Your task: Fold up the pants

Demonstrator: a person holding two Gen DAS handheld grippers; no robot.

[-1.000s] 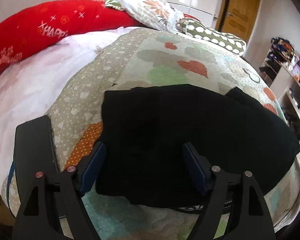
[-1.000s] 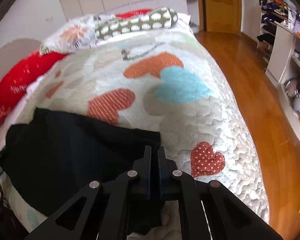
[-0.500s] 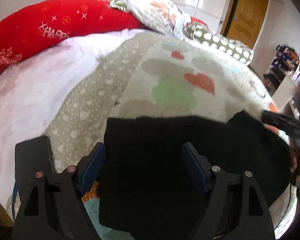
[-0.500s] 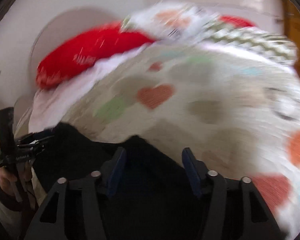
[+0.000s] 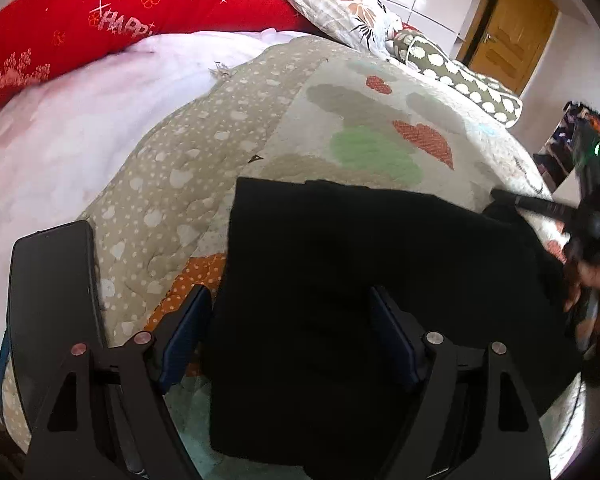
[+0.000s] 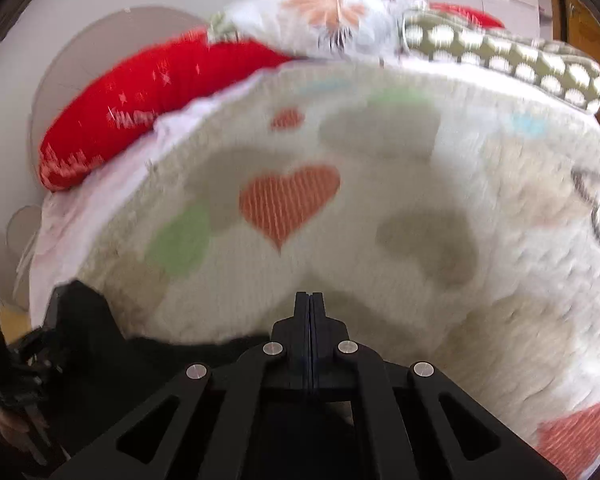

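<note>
Black pants (image 5: pixel 340 280) lie folded into a rough rectangle on the heart-patterned quilt (image 5: pixel 360 148). My left gripper (image 5: pixel 288 292) hovers open over their left part: its left finger is above the quilt beside the edge, its right finger above the cloth. My right gripper (image 5: pixel 500 196) comes in from the right with a hand (image 5: pixel 596 280) behind it. Its jaws are shut at the pants' far right corner, where the cloth bunches up. In the blurred right wrist view the closed tips (image 6: pixel 310 298) stick out over the quilt and the pants (image 6: pixel 112 360) spread down to the left.
A long red cushion (image 5: pixel 100 28), a floral pillow (image 5: pixel 332 0) and a dotted green bolster (image 5: pixel 460 80) line the head of the bed. A pale pink sheet (image 5: pixel 60 140) shows left of the quilt. A wooden door (image 5: pixel 508 28) stands far right.
My right gripper let go of the cloth, opened, swung across the bed and shut again at the pants' far right corner. My left gripper stayed open and drifted slightly closer to the pants.
</note>
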